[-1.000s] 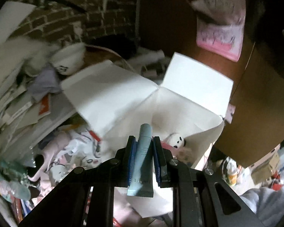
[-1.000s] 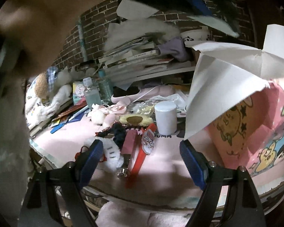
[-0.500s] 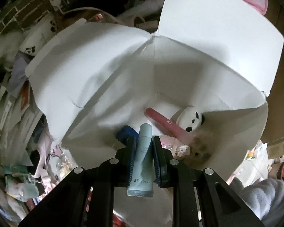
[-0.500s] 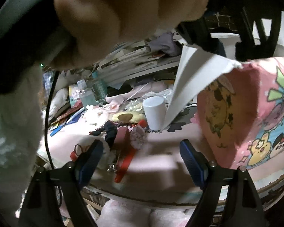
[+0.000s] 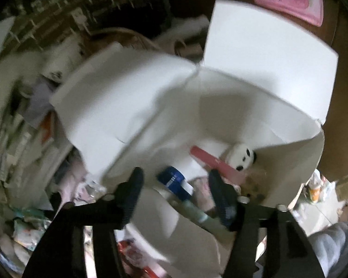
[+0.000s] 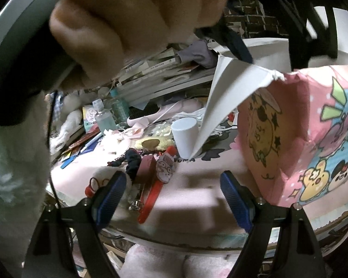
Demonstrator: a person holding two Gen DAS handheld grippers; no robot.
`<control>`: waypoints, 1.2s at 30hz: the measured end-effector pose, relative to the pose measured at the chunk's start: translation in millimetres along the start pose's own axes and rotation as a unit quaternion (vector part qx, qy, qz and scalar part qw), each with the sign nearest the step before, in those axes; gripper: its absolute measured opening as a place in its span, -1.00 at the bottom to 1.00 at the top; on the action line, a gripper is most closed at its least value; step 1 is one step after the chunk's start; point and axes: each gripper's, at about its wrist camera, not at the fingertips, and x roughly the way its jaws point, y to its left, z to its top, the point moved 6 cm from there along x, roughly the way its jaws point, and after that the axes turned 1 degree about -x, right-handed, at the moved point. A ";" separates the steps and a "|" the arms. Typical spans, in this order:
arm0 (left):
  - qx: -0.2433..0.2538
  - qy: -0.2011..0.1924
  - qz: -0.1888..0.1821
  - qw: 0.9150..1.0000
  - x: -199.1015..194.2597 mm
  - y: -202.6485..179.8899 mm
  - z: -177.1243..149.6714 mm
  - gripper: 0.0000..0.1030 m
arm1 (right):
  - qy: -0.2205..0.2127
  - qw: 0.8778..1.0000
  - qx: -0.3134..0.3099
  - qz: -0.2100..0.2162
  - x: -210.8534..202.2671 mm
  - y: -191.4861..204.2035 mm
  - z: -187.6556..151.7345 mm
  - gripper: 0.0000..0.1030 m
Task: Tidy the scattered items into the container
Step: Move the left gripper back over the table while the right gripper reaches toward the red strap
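Left wrist: claw (image 5: 175,191) agape (tube (image 5: 203,217) loose).

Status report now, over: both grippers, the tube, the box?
Left gripper open above the white box. Pale tube loose by its right finger, inside box. Right gripper open, empty, facing red watch on table. Nothing blocking.

A lived-in home room is showing here: a brick wall (image 5: 85,7) is backing a pink-covered table (image 6: 192,185) that is overflowing with stacked books (image 6: 160,69), water bottles (image 6: 102,118) and plush toys (image 6: 69,118) (cartoon prints everywhere).
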 end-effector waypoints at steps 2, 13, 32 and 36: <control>-0.006 -0.028 0.008 1.000 -14.5 3.6 1.0 0.33 | 0.001 1.000 -0.002 -0.002 -0.1 0.0 -0.5 0.57; -0.098 -0.192 0.017 0.976 -87.9 64.6 -8.0 0.80 | 0.004 1.000 -0.023 -0.013 5.5 5.3 -6.0 0.57; -0.253 -0.246 0.063 0.933 -97.1 160.3 -165.7 0.81 | -0.007 0.994 -0.073 -0.080 35.4 20.6 1.5 -0.29; -0.264 -0.247 0.058 0.930 -95.2 167.0 -175.2 0.81 | 0.010 0.994 -0.073 -0.076 49.3 21.2 1.7 -0.48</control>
